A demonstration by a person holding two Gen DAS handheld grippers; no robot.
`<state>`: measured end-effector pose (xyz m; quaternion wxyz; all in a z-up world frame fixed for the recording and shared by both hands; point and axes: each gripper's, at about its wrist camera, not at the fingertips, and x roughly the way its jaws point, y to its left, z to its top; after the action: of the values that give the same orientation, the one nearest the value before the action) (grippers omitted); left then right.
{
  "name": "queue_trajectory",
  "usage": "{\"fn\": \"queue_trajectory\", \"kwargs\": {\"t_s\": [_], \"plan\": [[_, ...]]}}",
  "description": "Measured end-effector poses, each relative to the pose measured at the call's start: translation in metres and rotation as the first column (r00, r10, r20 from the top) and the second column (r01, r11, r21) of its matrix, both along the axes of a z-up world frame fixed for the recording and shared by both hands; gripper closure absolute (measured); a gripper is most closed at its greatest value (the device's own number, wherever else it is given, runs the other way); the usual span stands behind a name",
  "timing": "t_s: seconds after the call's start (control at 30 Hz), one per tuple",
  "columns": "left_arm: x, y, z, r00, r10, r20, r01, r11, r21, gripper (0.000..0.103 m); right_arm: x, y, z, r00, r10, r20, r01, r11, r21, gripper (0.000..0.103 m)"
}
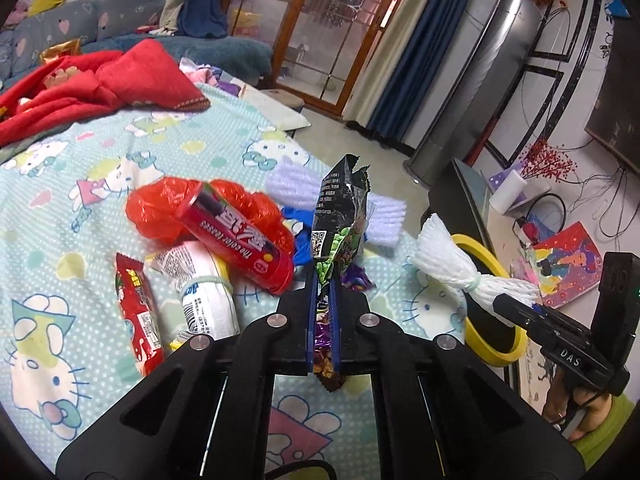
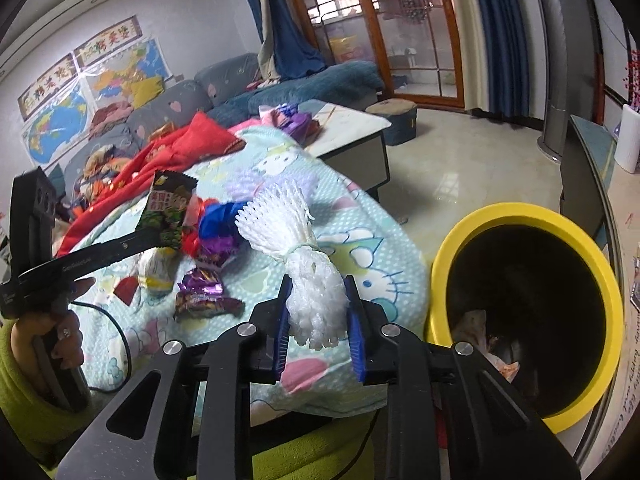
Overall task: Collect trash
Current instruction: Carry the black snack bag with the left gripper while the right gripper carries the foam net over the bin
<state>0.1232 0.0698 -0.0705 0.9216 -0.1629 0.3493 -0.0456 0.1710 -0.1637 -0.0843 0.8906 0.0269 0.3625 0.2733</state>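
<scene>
My left gripper is shut on a black and green snack wrapper and holds it upright above the Hello Kitty sheet. My right gripper is shut on a white foam net bundle, held beside the yellow-rimmed trash bin; both show in the left wrist view too, the net in front of the bin. On the sheet lie a red tube, a red plastic bag, a white packet and a red wrapper.
A purple wrapper and blue and purple scraps lie on the sheet. Red cloth sits at the far end. A low table, a grey tower fan and a side counter stand around the bin. The bin holds some trash.
</scene>
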Motion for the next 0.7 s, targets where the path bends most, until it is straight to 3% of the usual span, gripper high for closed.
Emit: {"fn": "queue_trajectory", "kwargs": {"t_s": [0.7], "plan": [[-0.009,-0.05,0.03,0.99,-0.123,0.068,0.121,0.992,0.029,0.101,-0.007,-0.041,0.037,0.985,-0.134,0.11,0.128,0.99,0.058,0.079]]}}
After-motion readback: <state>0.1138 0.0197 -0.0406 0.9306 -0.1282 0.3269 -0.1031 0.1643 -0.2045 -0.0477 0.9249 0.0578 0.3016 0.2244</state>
